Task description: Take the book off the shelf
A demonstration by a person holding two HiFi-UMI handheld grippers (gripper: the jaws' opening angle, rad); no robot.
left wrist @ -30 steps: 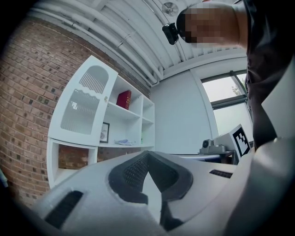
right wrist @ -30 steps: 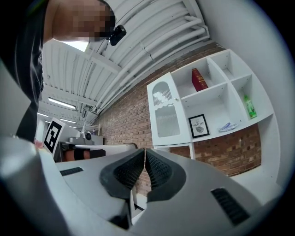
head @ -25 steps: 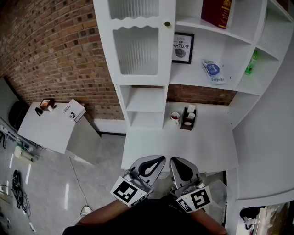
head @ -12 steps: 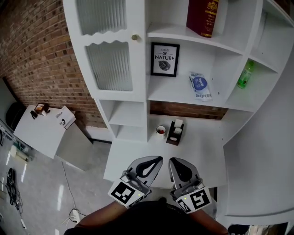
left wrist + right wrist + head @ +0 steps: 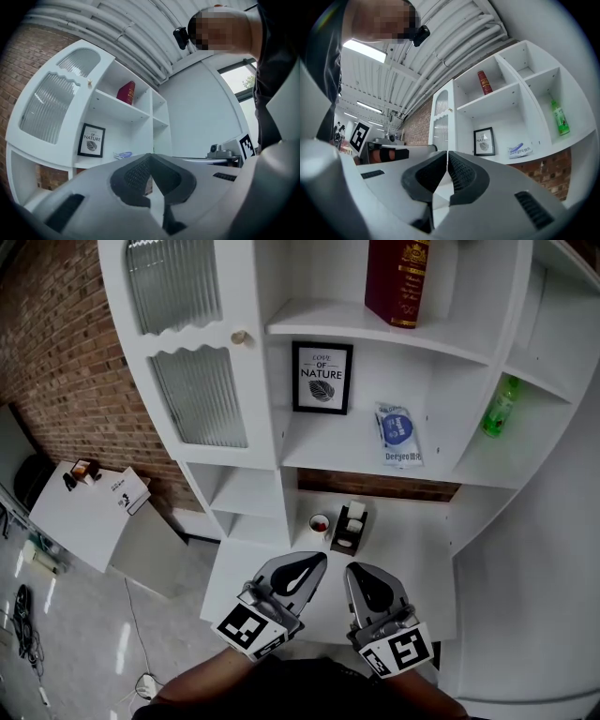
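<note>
A dark red book [image 5: 397, 279] with gold print stands upright on the upper shelf of the white shelf unit [image 5: 375, 329]; it shows small in the left gripper view [image 5: 127, 92] and the right gripper view [image 5: 484, 82]. My left gripper [image 5: 312, 564] and right gripper [image 5: 357, 573] are held low, side by side, close to my body, over the white desktop and far below the book. Both are shut with nothing between the jaws.
On the middle shelf stand a framed "love of nature" print [image 5: 322, 378] and a blue-and-white packet [image 5: 398, 434]. A green bottle [image 5: 500, 407] is in the right compartment. A cup [image 5: 320, 524] and a black caddy [image 5: 351, 527] sit on the desktop. A ribbed-glass cabinet door [image 5: 192, 371] is at left.
The view has tilted up and moved toward the shelf, so the book now shows nearly whole. Both grippers keep their place near my body and stay shut.
</note>
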